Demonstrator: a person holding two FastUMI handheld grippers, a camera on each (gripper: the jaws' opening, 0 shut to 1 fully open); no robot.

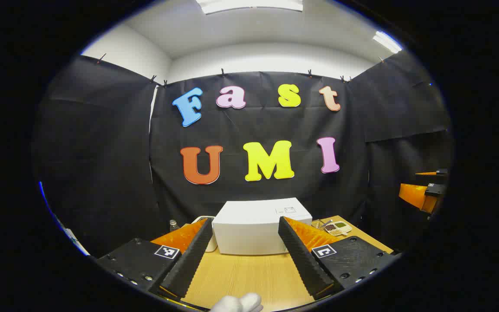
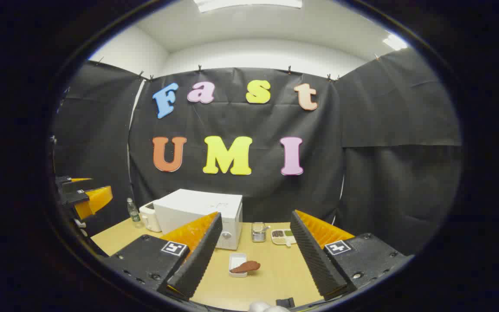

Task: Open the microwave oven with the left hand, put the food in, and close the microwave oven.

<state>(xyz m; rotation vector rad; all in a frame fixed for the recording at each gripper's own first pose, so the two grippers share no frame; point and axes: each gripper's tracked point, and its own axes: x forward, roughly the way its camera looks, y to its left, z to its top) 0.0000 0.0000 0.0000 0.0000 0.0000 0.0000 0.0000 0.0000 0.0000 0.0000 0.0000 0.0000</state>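
Note:
A white microwave oven [image 1: 254,229] stands shut at the back of the wooden table [image 1: 249,277], straight ahead in the left gripper view. My left gripper [image 1: 245,255] hangs open in front of it, nothing between its fingers. In the right gripper view the microwave oven [image 2: 197,212] sits left of centre. A brown piece of food [image 2: 246,266] lies on a small white tray [image 2: 236,262] on the table in front of it. My right gripper [image 2: 254,255] is open above the table's near side, the food between and beyond its fingers. The other gripper [image 2: 82,195] shows at the far left.
A white toaster-like appliance [image 2: 150,216] and a small bottle [image 2: 133,212] stand left of the microwave. A metal cup [image 2: 258,232] and a divided dish [image 2: 283,236] with condiments sit to its right. Black cloth walls surround the table. A gloved fingertip [image 1: 238,303] shows at the bottom edge.

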